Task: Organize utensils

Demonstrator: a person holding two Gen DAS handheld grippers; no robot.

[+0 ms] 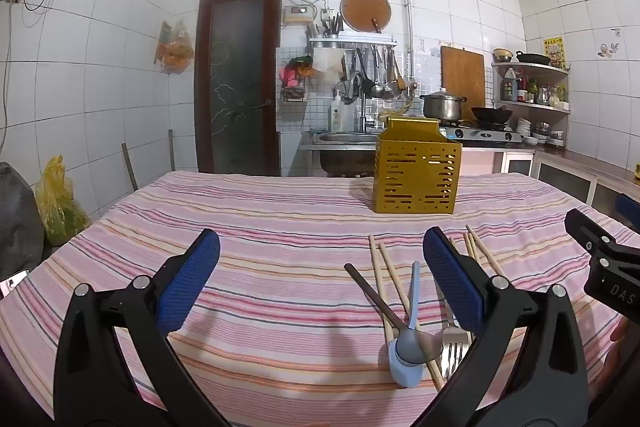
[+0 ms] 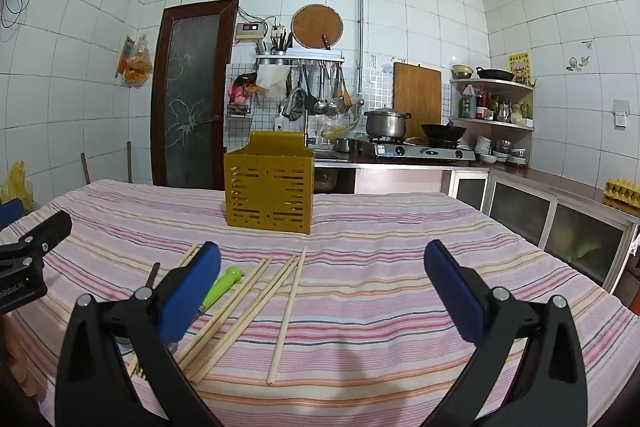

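Observation:
A yellow slotted utensil holder (image 1: 416, 173) stands upright on the striped tablecloth, also in the right wrist view (image 2: 269, 193). Loose utensils lie in front of it: wooden chopsticks (image 1: 390, 275), a dark-handled spoon (image 1: 380, 301), a light blue spoon (image 1: 408, 363) and a metal fork (image 1: 452, 341). In the right wrist view several chopsticks (image 2: 248, 311) and a green-handled utensil (image 2: 224, 285) lie fanned out. My left gripper (image 1: 320, 281) is open and empty, left of the pile. My right gripper (image 2: 322, 283) is open and empty above the chopsticks.
The table (image 1: 260, 211) carries a pink striped cloth. Behind it are a sink (image 1: 340, 139), a stove with a pot (image 2: 386, 123) and a wok (image 2: 442, 131), low cabinets (image 2: 520, 211) on the right, and a dark door (image 1: 238, 79).

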